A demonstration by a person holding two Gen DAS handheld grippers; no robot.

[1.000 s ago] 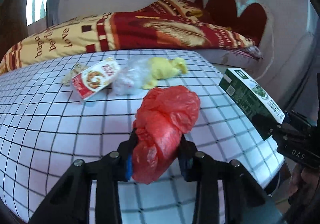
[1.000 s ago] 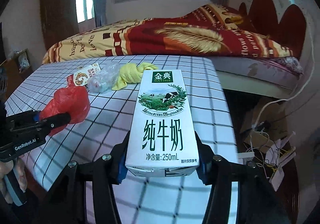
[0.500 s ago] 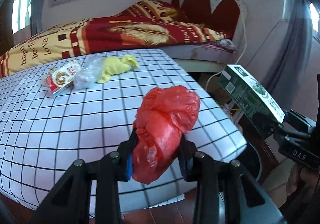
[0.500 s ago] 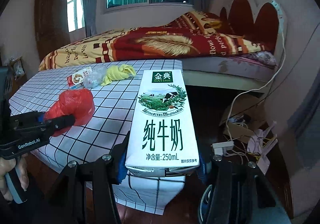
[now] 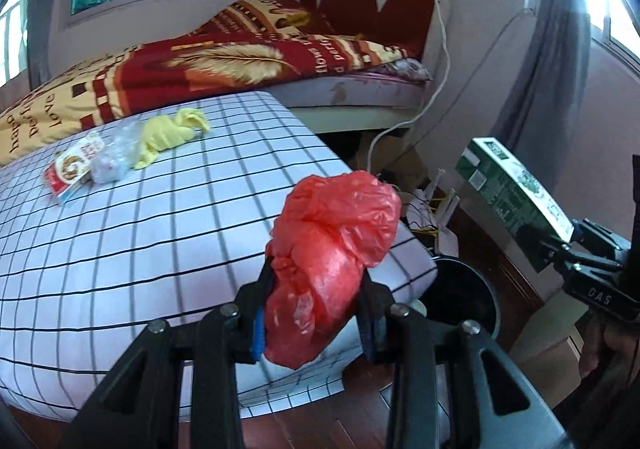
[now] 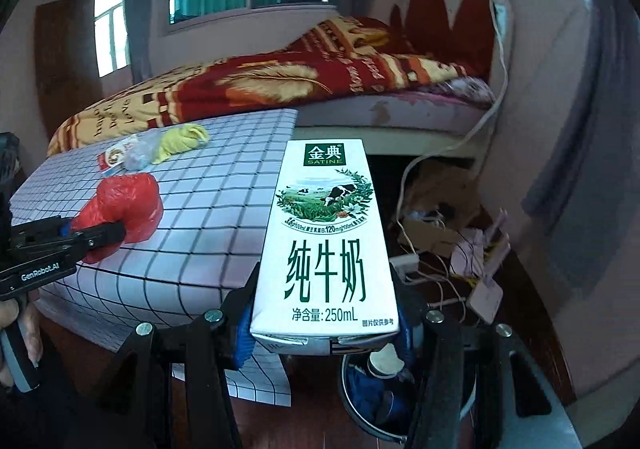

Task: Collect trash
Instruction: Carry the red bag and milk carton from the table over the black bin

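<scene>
My left gripper (image 5: 314, 319) is shut on a crumpled red plastic bag (image 5: 334, 249), held over the near right corner of the checked table (image 5: 120, 249). My right gripper (image 6: 324, 323) is shut on a white and green milk carton (image 6: 326, 245), which hangs above a dark round bin (image 6: 360, 401) on the floor. The bin (image 5: 460, 297) also shows beside the table corner in the left wrist view, with the carton (image 5: 516, 189) held to its right. A red snack packet (image 5: 70, 169), a clear plastic bag (image 5: 114, 157) and a yellow cloth (image 5: 168, 133) lie at the table's far side.
A bed with a red and yellow blanket (image 5: 224, 61) stands behind the table. Cardboard, white cables and small devices (image 6: 452, 245) litter the wooden floor to the right of the bin. The bin holds a bottle and blue trash (image 6: 384, 381). A hand (image 6: 16, 333) grips the left handle.
Both grippers have swung right with their loads, from over the table to its right corner. The bin and the cluttered floor have come into view.
</scene>
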